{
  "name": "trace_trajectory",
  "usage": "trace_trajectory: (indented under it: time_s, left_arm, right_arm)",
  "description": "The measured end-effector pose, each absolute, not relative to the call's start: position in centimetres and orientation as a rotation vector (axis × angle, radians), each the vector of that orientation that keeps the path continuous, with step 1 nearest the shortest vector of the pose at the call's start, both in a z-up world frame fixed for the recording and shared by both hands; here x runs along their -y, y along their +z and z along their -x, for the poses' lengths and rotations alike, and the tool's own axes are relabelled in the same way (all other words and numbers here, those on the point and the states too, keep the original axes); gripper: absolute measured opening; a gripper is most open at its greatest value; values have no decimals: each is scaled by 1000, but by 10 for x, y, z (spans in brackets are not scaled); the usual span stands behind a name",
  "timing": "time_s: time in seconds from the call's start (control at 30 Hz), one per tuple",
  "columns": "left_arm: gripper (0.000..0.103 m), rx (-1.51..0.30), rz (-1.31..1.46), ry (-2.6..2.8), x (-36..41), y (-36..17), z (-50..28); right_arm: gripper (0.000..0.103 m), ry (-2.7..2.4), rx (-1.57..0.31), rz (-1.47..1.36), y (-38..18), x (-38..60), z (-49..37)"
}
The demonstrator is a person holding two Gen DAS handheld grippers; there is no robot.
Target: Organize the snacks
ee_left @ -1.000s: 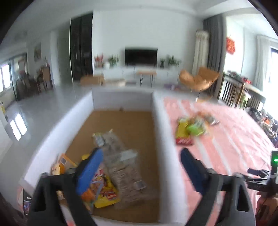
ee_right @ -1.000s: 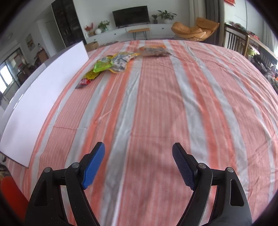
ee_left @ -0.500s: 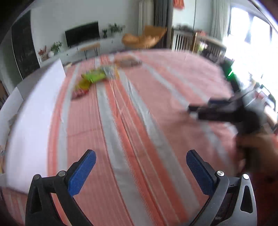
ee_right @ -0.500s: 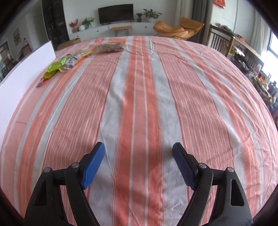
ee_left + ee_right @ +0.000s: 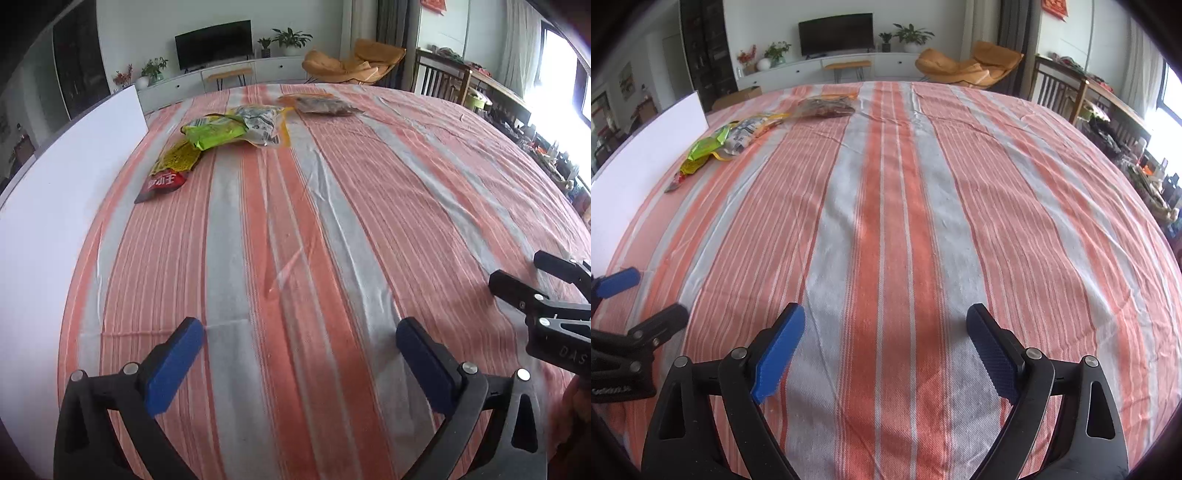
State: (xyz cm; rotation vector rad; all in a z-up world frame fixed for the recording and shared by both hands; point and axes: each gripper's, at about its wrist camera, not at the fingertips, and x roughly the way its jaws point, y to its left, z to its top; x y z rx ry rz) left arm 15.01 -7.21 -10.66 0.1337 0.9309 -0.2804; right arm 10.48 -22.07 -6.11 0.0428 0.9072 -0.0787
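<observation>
Several snack packets lie at the far left of the striped tablecloth: a red and yellow packet (image 5: 168, 173), a green packet (image 5: 214, 131), a clear white-printed packet (image 5: 260, 123) and a brown packet (image 5: 325, 105). They also show in the right wrist view, the green packet (image 5: 707, 146) and the brown packet (image 5: 825, 107) among them. My left gripper (image 5: 299, 345) is open and empty, low over the near cloth. My right gripper (image 5: 886, 330) is open and empty, beside it on the right. The white box wall (image 5: 62, 192) stands at the left; its inside is hidden.
The orange and grey striped cloth (image 5: 332, 221) covers the whole table. The right gripper's body (image 5: 546, 306) shows at the right edge of the left wrist view. A wooden chair (image 5: 1056, 92) and cluttered side table stand beyond the far right edge.
My left gripper swung right, from over the box with snacks inside to the striped table, and now sits beside the right gripper. My right gripper turned slightly right toward the table's middle.
</observation>
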Motion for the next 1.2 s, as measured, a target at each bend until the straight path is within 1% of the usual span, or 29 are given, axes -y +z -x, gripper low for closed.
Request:
trace_trajectory:
  time_s: [1.2]
  left_arm:
    - [103,-932,-130,-281,72,-108,-154]
  right_arm:
    - [91,-81,-904,-45,-60,222,-103]
